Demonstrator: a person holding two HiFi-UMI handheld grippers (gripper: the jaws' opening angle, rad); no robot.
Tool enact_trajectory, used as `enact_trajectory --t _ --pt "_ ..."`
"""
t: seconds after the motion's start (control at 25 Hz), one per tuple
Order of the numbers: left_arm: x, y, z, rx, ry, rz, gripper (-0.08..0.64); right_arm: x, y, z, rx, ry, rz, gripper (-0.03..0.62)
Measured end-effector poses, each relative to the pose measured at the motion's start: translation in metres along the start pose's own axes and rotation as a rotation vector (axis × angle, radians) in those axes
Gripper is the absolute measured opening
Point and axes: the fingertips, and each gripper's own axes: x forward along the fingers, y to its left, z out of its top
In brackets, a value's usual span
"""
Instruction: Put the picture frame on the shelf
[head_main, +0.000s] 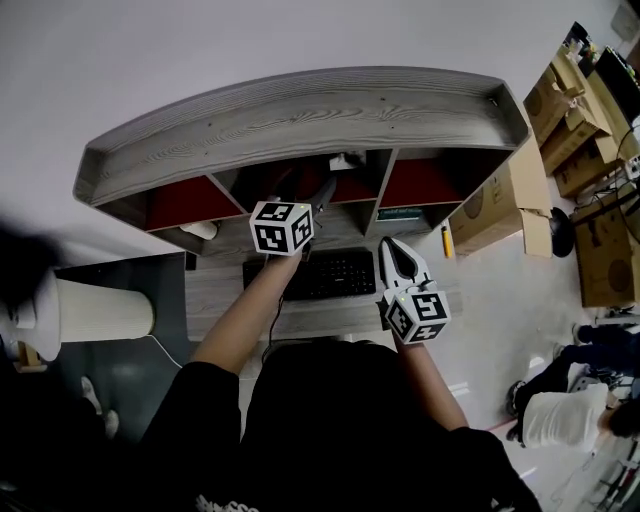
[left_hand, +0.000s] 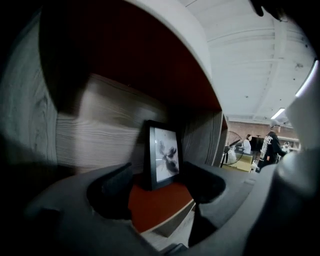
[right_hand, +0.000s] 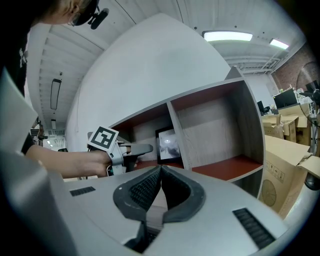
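Note:
The black picture frame (left_hand: 162, 154) stands upright on the red floor of a middle shelf compartment (left_hand: 155, 207), close to the grey back wall. My left gripper (left_hand: 159, 182) is open just in front of it; the frame is beyond the fingertips and nothing sits between the pads. From the right gripper view the frame (right_hand: 169, 145) shows left of a divider, with the left gripper (right_hand: 145, 149) level in front of it. My right gripper (right_hand: 160, 171) is shut and empty, held back from the shelf (right_hand: 225, 169). In the head view the left gripper (head_main: 322, 192) reaches into the shelf (head_main: 300, 120); the right gripper (head_main: 393, 247) hovers over the desk.
A black keyboard (head_main: 325, 272) lies on the desk under the shelf. Cardboard boxes (head_main: 500, 205) stand to the right, and a white cylinder (head_main: 100, 310) lies at the left. People (left_hand: 272, 145) stand far off in the room.

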Motion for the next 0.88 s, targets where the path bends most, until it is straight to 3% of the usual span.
enact_trajectory --t 0.4,0.64,0.88 --pt "-0.092 -0.027 -0.016 0.047 -0.009 -0.032 0.303 -0.011 0.019 -0.014 -0.003 0.027 0.014 0.014" --pt "-0.168 -0.029 -0.029 -0.026 -0.072 -0.035 0.147 -0.024 0.031 -0.003 -0.051 0.01 -0.049 0.014" --pt "-0.245 0.006 -0.034 -0.065 -0.1 0.089 0.029 -0.035 0.061 0.013 -0.086 -0.019 -0.097 0.013"
